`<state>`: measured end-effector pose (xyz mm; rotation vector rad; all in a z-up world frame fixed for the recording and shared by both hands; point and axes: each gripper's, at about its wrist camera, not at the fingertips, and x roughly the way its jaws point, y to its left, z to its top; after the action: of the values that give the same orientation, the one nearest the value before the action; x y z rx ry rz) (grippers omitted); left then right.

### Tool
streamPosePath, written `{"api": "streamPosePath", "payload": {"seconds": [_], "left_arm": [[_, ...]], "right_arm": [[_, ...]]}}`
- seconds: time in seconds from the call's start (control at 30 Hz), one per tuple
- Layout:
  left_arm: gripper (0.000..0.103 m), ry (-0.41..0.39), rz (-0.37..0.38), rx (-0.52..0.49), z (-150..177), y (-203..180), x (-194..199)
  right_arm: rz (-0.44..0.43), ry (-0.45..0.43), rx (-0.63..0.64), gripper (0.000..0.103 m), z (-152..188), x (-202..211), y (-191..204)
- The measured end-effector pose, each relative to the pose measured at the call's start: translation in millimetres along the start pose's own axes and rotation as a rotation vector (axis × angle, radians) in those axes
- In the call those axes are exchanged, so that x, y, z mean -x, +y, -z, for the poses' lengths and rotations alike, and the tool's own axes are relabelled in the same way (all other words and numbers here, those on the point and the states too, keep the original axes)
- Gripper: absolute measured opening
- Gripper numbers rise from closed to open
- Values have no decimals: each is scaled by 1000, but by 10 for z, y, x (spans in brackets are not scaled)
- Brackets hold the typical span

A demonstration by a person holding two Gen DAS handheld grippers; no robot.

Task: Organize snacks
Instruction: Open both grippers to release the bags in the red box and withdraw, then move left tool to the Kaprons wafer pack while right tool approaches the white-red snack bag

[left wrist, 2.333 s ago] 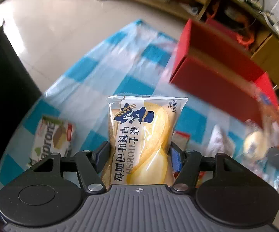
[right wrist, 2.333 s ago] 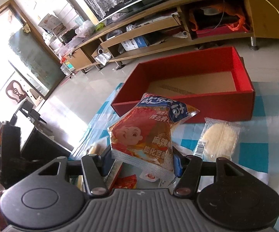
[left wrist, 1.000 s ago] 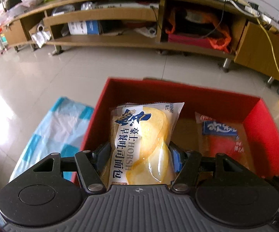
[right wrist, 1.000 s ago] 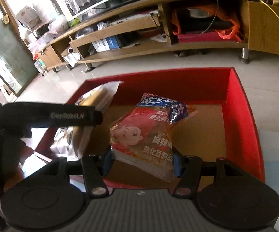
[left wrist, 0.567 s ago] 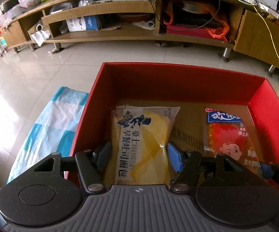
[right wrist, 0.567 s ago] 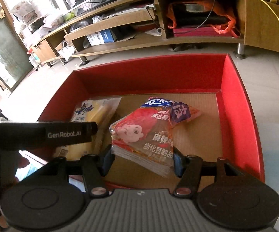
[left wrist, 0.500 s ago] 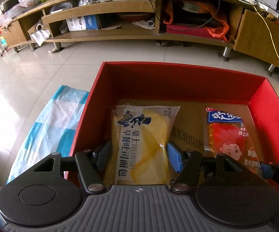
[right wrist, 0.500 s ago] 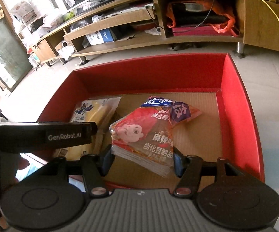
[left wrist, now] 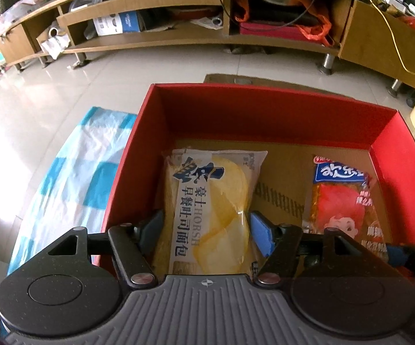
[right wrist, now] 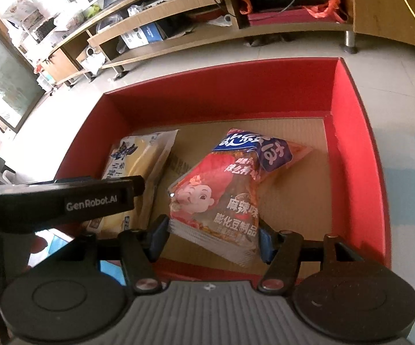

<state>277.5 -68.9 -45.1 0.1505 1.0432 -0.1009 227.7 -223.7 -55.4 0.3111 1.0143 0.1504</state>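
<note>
The bread packet (left wrist: 210, 210) lies on the cardboard floor of the red box (left wrist: 265, 106) toward its left wall, between the fingers of the left gripper (left wrist: 206, 230). In the left wrist view the blue pads (left wrist: 260, 237) sit just beside the wrapper's edges, the right one with a thin gap, so the jaws look parted, the packet released or nearly so. If the gripper lifts while a pad is catching the film, the packet could drag back out over the near wall. The red spicy snack bag (left wrist: 342, 201) lies to the right.

In the right wrist view the right gripper (right wrist: 211, 240) is closed on that snack bag (right wrist: 227, 189) at its lower end; the bag is propped tilted, its far corner on the box floor. Letting go from this angle may let it flop against the bread packet (right wrist: 138, 166) or the left gripper's finger (right wrist: 92, 198) just beside it. The checked cloth (right wrist: 408, 189) lies outside the box.
</note>
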Motion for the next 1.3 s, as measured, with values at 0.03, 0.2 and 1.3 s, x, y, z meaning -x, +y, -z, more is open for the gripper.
{"api": "streamPosePath", "payload": {"seconds": [0.03,0.2,1.3], "left_arm": [[75,2,2,3,22,8,23],[78,-46,20,39,-6,80,241],[89,-40,61,282,1135,1523,1313]], "right_arm": [[11,3,1,59,6,15,7],[29,-61,-2,64,-15,221,33],[-6,-99,123,69,994,1074,520]]}}
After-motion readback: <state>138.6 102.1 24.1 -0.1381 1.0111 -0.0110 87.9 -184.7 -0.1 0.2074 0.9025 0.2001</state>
